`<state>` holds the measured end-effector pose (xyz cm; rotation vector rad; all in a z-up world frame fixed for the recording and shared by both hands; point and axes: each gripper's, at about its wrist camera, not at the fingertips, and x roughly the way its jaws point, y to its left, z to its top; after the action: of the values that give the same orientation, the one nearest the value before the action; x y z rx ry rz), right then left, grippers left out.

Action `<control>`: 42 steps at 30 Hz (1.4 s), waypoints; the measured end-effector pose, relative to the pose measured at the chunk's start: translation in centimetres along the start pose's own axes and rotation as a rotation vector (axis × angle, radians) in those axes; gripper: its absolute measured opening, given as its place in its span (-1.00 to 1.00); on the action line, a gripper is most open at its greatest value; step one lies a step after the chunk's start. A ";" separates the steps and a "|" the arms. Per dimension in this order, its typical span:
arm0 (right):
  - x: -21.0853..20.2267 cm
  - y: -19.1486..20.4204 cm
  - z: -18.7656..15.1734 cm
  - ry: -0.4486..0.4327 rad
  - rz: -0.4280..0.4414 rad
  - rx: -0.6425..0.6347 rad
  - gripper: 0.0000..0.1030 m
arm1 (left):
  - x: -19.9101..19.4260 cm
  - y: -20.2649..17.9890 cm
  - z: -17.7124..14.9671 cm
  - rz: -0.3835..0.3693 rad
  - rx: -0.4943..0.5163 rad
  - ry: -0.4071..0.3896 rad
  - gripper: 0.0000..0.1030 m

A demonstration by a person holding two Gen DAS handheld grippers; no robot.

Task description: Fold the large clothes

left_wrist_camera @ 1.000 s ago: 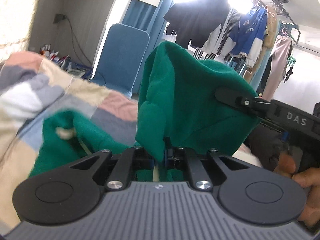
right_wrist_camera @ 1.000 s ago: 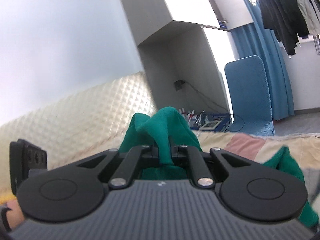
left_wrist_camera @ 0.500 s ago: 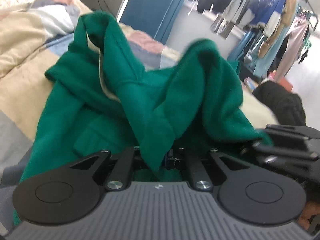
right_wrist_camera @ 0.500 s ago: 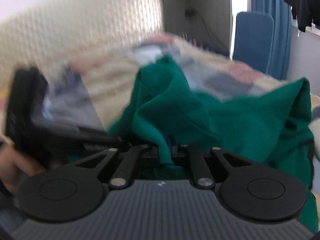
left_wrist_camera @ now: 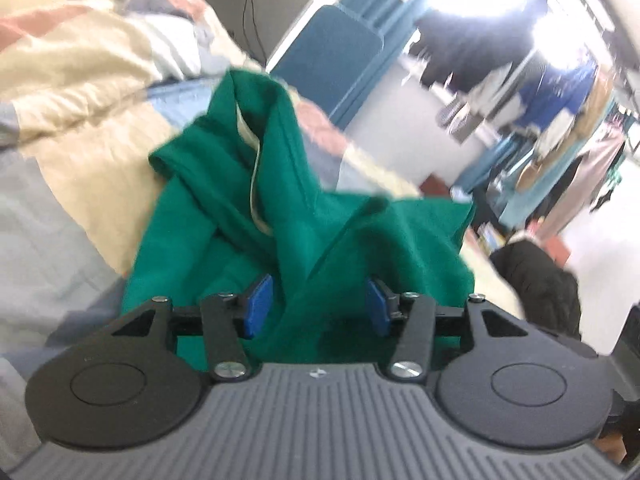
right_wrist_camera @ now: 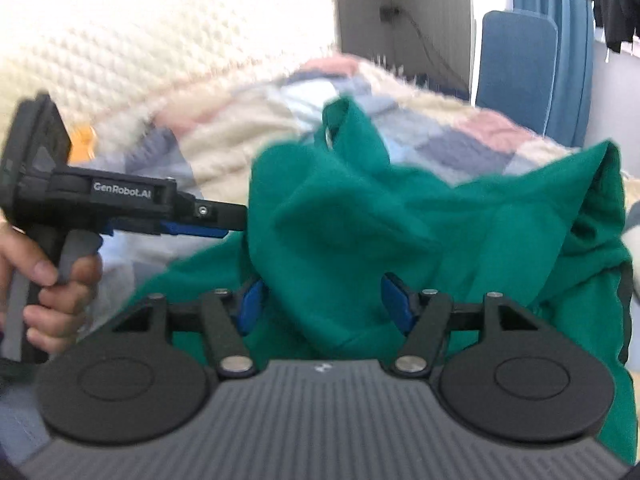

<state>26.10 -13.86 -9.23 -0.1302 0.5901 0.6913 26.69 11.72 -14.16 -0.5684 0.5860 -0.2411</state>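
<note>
A green hoodie [left_wrist_camera: 280, 208] lies crumpled on the patchwork bed cover [left_wrist_camera: 68, 128], its hood and cream drawstring toward the far side. My left gripper [left_wrist_camera: 318, 304] is open, its blue pads [left_wrist_camera: 256, 304] wide apart with loose green cloth lying between them. My right gripper [right_wrist_camera: 324, 304] is open too, with the green hoodie [right_wrist_camera: 400, 216] bunched between its spread blue pads [right_wrist_camera: 394, 300]. The left gripper also shows at the left of the right wrist view [right_wrist_camera: 224, 222], held by a hand, its tip at the cloth's edge.
A quilted cream headboard [right_wrist_camera: 160, 32] stands behind the bed. A blue chair [left_wrist_camera: 332, 56] and a rack of hanging clothes [left_wrist_camera: 540, 92] stand beyond the bed. A dark garment [left_wrist_camera: 536, 280] lies at the right.
Both grippers were shut on the raised hoodie; they came down to the bed and opened, and the hoodie dropped onto the cover.
</note>
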 end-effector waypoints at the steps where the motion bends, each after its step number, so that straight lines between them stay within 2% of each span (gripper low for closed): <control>1: -0.6 -0.3 0.3 -0.027 0.015 0.008 0.25 | -0.3 0.0 0.4 -0.001 -0.002 -0.015 0.10; 5: -2.3 -2.5 1.3 -0.117 0.028 0.096 0.26 | -0.4 0.1 1.7 -0.051 -0.024 -0.053 0.10; 7: -2.7 -4.1 1.4 -0.150 0.015 0.182 0.26 | 0.3 -0.2 2.1 -0.047 -0.001 -0.052 0.10; 11: -2.4 -6.5 1.0 -0.184 -0.069 0.270 0.28 | 2.4 0.0 2.4 -0.061 0.024 -0.049 0.10; 13: -1.5 -7.4 0.8 -0.175 -0.082 0.305 0.30 | 3.5 0.1 2.7 -0.105 0.019 -0.060 0.10; 16: 0.3 -8.3 0.6 -0.166 -0.051 0.357 0.28 | 4.5 -0.1 3.0 -0.216 0.030 -0.056 0.10; 18: 1.5 -8.7 0.4 -0.154 -0.031 0.363 0.27 | 5.4 -0.3 2.8 -0.302 0.037 -0.023 0.10; 19: 2.3 -8.8 0.3 -0.146 -0.035 0.360 0.20 | 5.8 -0.4 2.7 -0.323 0.041 -0.010 0.09; 24: 4.4 -9.4 0.2 -0.111 -0.020 0.368 0.01 | 8.3 -1.5 1.2 -0.374 0.125 0.108 0.07; 26: 4.9 -9.5 0.2 -0.091 -0.017 0.364 -0.10 | 9.1 -1.7 0.4 -0.395 0.138 0.154 -0.03; 30: 5.9 -9.1 -0.3 -0.013 -0.078 0.329 -0.10 | 10.1 -2.4 -1.5 -0.382 0.180 0.255 -0.10; 35: 7.1 -9.3 -1.9 0.128 -0.119 0.352 -0.16 | 12.3 -3.6 -4.8 -0.294 0.232 0.413 -0.11; 39: 7.4 -8.7 -2.6 0.180 -0.139 0.331 -0.17 | 13.8 -4.2 -6.4 -0.234 0.223 0.457 -0.11; 42: 8.1 -8.2 -2.7 0.206 -0.165 0.311 -0.17 | 14.3 -4.8 -6.9 -0.216 0.254 0.453 -0.11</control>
<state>35.00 -16.44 -16.54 0.0406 0.8668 0.4222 34.02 -0.48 -22.68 -0.3277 0.9164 -0.6498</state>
